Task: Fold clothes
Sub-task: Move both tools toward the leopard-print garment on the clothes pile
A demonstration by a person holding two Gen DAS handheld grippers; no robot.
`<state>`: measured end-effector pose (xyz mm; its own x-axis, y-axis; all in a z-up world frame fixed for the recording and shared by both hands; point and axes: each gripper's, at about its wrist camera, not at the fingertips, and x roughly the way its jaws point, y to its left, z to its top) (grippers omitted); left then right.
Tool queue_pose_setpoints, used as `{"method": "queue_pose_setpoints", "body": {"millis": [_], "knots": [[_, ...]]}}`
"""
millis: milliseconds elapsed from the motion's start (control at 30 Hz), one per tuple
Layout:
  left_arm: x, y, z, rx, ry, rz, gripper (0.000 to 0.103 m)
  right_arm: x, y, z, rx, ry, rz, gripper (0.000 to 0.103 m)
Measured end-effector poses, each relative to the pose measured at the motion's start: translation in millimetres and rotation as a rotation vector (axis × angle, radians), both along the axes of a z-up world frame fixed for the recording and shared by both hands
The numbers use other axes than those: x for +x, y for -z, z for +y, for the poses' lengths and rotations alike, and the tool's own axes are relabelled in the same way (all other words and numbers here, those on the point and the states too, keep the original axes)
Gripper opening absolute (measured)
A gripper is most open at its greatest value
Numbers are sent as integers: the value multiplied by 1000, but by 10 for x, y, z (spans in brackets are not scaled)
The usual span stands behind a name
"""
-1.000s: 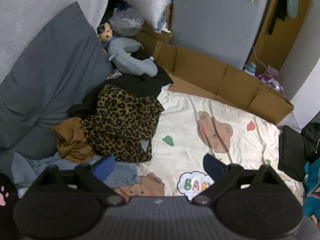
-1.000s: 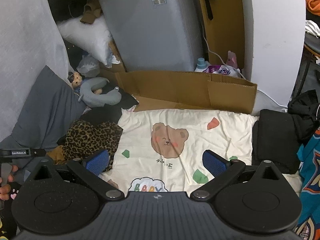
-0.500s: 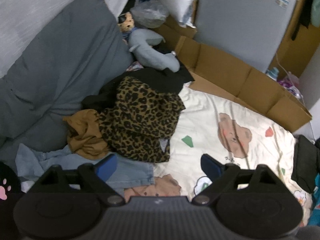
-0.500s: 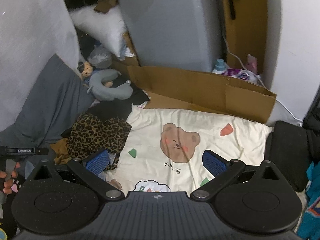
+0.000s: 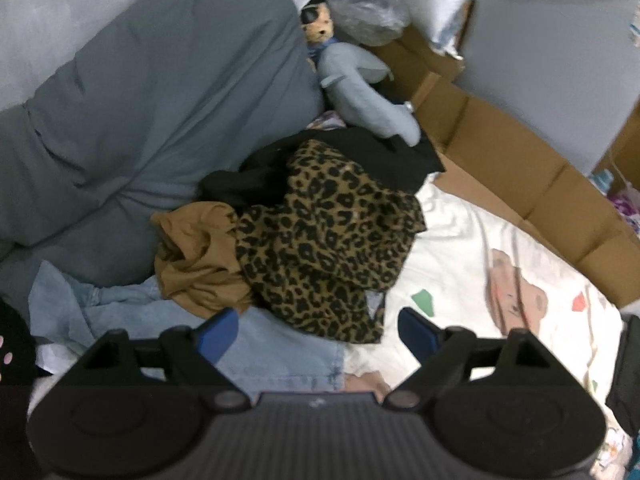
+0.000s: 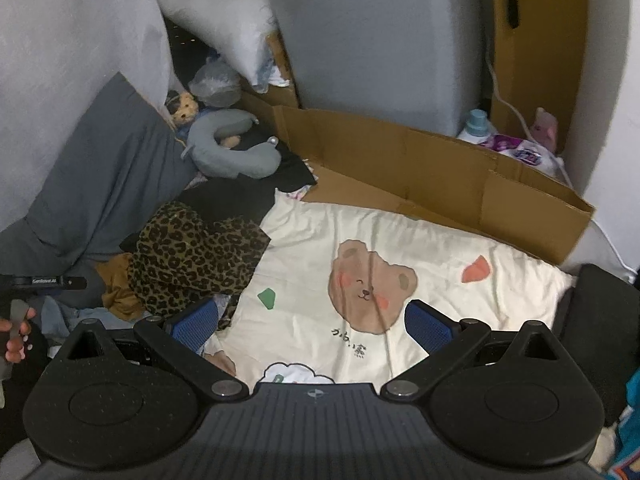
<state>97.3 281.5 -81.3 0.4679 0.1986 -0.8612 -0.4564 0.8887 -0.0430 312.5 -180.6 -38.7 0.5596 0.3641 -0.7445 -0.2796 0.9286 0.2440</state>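
Observation:
A heap of clothes lies at the left edge of a cream bear-print sheet (image 6: 400,248). A leopard-print garment (image 5: 332,240) tops it, also seen as the leopard-print garment (image 6: 192,256) in the right wrist view. Beside it sit a mustard-brown garment (image 5: 196,264), a black garment (image 5: 360,156) behind, and light denim (image 5: 264,344) underneath. My left gripper (image 5: 318,332) hangs just above the denim and the leopard print's near edge, its jaws closing slowly with nothing between them. My right gripper (image 6: 312,320) stands open over the sheet, empty.
A large grey pillow (image 5: 140,112) leans at the left. A grey neck pillow (image 5: 368,100) and a small plush toy (image 5: 318,26) lie behind the heap. Flattened cardboard (image 6: 440,168) borders the sheet's far side. A dark folded item (image 6: 600,308) sits at right. A hand (image 6: 16,336) shows at far left.
Both grippers have swung left and lower toward the clothes heap; the leopard garment now fills the middle of the left wrist view. The left jaws have narrowed slightly.

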Motion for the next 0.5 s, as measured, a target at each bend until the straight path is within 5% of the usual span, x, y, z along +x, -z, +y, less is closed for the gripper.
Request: {"method": "queue_pose_setpoints", "body": {"millis": [133, 500], "knots": [[98, 186, 137, -8, -34, -15, 80, 233, 195, 46, 9, -29, 39, 89], [400, 897, 373, 26, -70, -36, 80, 590, 1014, 336, 5, -188, 16, 89]]}}
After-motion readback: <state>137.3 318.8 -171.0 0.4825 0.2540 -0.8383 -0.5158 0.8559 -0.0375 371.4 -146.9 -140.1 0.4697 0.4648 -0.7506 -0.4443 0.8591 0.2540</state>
